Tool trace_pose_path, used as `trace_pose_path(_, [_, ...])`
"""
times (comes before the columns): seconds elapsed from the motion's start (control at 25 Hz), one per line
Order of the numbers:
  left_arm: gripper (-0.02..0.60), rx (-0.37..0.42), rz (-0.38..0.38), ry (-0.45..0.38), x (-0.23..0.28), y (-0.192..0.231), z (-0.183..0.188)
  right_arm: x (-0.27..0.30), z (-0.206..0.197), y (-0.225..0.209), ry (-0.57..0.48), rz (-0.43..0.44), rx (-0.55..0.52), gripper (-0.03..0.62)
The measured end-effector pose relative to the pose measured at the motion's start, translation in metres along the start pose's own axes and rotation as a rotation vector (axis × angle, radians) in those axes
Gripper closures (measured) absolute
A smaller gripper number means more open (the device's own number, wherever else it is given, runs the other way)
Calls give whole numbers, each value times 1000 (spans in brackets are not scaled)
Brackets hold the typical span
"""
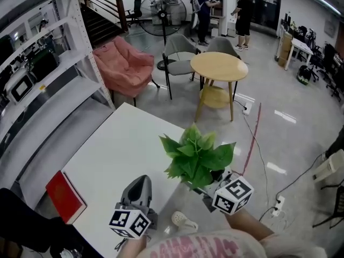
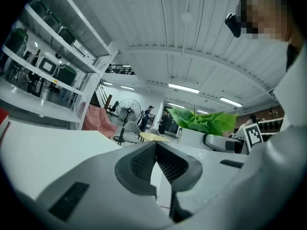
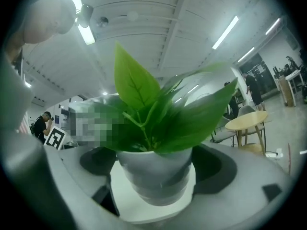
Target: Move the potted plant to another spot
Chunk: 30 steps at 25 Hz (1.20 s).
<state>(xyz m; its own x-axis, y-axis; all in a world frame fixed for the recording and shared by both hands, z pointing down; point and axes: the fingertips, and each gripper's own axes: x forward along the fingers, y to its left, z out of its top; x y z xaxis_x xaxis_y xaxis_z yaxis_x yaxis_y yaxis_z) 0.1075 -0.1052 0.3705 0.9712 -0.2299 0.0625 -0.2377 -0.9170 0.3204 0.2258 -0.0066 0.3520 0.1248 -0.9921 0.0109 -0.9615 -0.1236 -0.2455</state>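
White rectangular table (image 1: 115, 149) is seen across the lower middle of the head view. Green broad-leaved plant in a small white round pot (image 1: 196, 157) is located at the table's right edge. It is kept upright: long axis vertical, stem and leaves pointed up, leaves fanned to both sides. The pot is tapered toward its base.

Right gripper (image 3: 154, 169): jaws are spread to pot width and set against both pot sides. Base contact with the table cannot be determined.

Left gripper (image 2: 156, 147): jaws are brought fully together, nothing gripped, positioned over the table just left of the plant.

Flat red book (image 1: 65, 196) is laid near the table's left edge, well apart.
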Motion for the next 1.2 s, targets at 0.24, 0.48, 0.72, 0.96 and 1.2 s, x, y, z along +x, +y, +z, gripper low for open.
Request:
trace_pose_path(0.24, [580,-57,50,3,42,45,9,62,9,-26,19,55,-5,86])
trace_pose_path(0.48, [578,-76,103,-20,69,88,27,123,11,-40,56,126,-5,86])
trace_pose_path(0.72, [580,-94,166,-65,72,121,35,165,12,-39,69,186,-23,86])
trace_pose_path(0.96, [578,-105,239,-92,54,136,39,189,7,-31,71,248,11,86])
trace_pose_path(1.2, [578,-145,333,-131,28,158,35,218,-3,-20,99,310,21,86])
